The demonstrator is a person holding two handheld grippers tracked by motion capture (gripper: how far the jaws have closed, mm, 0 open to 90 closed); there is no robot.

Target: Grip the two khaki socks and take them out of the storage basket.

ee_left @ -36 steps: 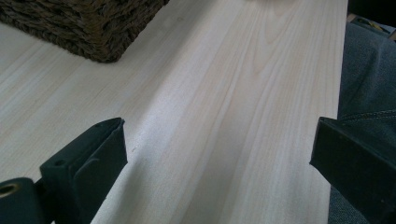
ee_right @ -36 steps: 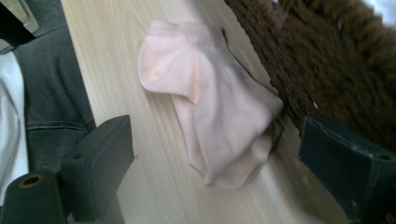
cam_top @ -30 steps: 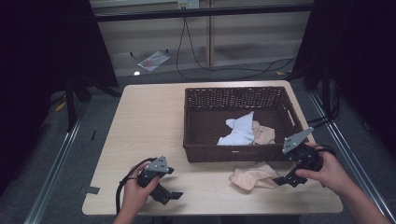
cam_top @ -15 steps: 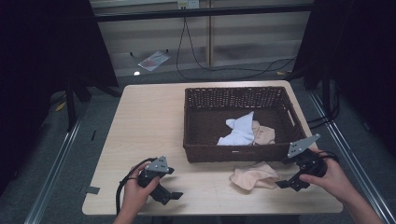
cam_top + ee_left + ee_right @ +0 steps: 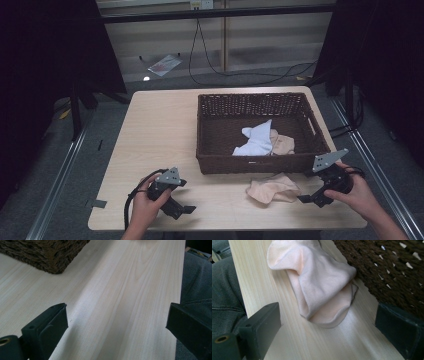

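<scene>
From the high view I see my left tool (image 5: pixel 186 209) low over the bench (image 5: pixel 160 130) near its front edge, hand wrapped around the body, jaws spread and empty. My right tool (image 5: pixel 306 199) sits at the front right, hand gripping from behind, pointing at the peach cloth (image 5: pixel 272 188) lying just in front of the wicker basket (image 5: pixel 210 135). A white cloth (image 5: pixel 256 142) and another peach piece lie inside.

In the left gripper view, jaws stand wide apart over bare wood, basket corner (image 5: pixel 47 255) ahead.

In the right gripper view, jaws gape open, the peach cloth (image 5: pixel 317 287) between and beyond them, beside the basket wall (image 5: pixel 392 272).
</scene>
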